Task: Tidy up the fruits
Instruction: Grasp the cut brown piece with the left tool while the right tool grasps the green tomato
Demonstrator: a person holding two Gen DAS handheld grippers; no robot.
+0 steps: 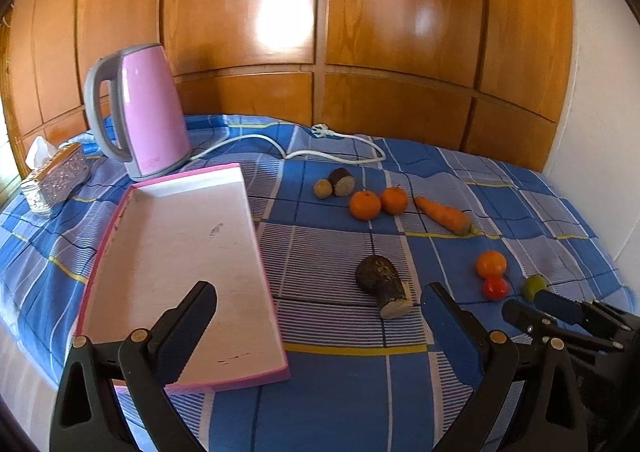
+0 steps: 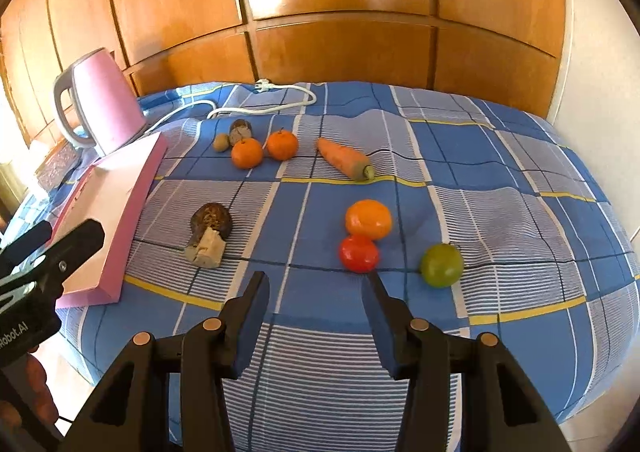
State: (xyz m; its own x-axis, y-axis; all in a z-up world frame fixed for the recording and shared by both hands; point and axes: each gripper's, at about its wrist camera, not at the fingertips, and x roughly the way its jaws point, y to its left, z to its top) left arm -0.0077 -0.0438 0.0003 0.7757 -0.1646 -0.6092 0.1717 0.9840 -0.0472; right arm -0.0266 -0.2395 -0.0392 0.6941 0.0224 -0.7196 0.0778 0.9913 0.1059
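Red tomato (image 2: 359,253) just beyond the empty right jaws.

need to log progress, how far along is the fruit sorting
Nothing looks done: the pink tray holds no fruit. Nothing is in hand either: the left gripper and right gripper both have open jaws with nothing between them. Left to move: the two tangerines, orange, red tomato and green fruit, all lying on the blue cloth.
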